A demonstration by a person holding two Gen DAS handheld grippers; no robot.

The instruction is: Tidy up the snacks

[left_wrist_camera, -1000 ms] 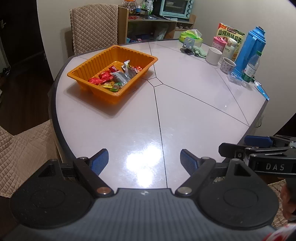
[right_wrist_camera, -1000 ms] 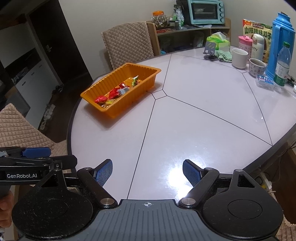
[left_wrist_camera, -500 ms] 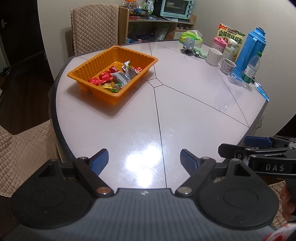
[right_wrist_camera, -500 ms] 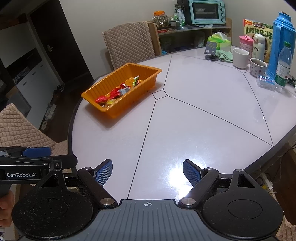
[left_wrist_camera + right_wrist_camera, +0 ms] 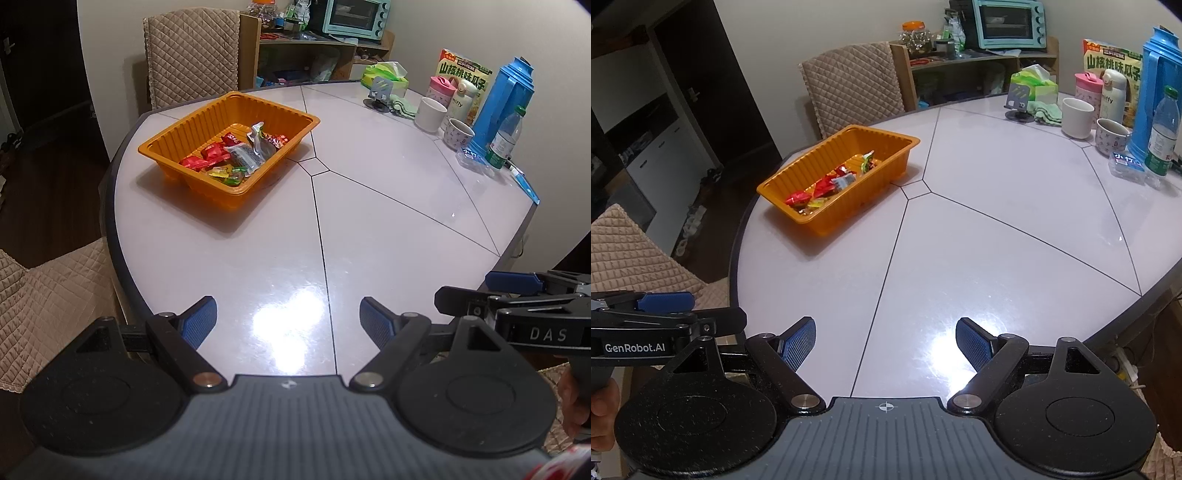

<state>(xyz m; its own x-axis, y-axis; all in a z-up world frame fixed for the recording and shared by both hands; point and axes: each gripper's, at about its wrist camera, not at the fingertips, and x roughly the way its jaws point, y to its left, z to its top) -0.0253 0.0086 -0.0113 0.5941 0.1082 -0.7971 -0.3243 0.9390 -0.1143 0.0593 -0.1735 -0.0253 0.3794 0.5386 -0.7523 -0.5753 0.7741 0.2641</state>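
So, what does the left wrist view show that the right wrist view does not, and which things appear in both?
Only the left wrist view shows the right gripper at its right edge and a blue flat item at the table rim.

Only the right wrist view shows the left gripper at its left edge, an orange-lidded jar on the shelf, and white cabinets.

Both show the orange tray holding snacks, the table, blue thermos, oven, and open, empty jaws.

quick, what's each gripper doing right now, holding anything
Left gripper: open, empty, over the table.
Right gripper: open, empty, also over the table.
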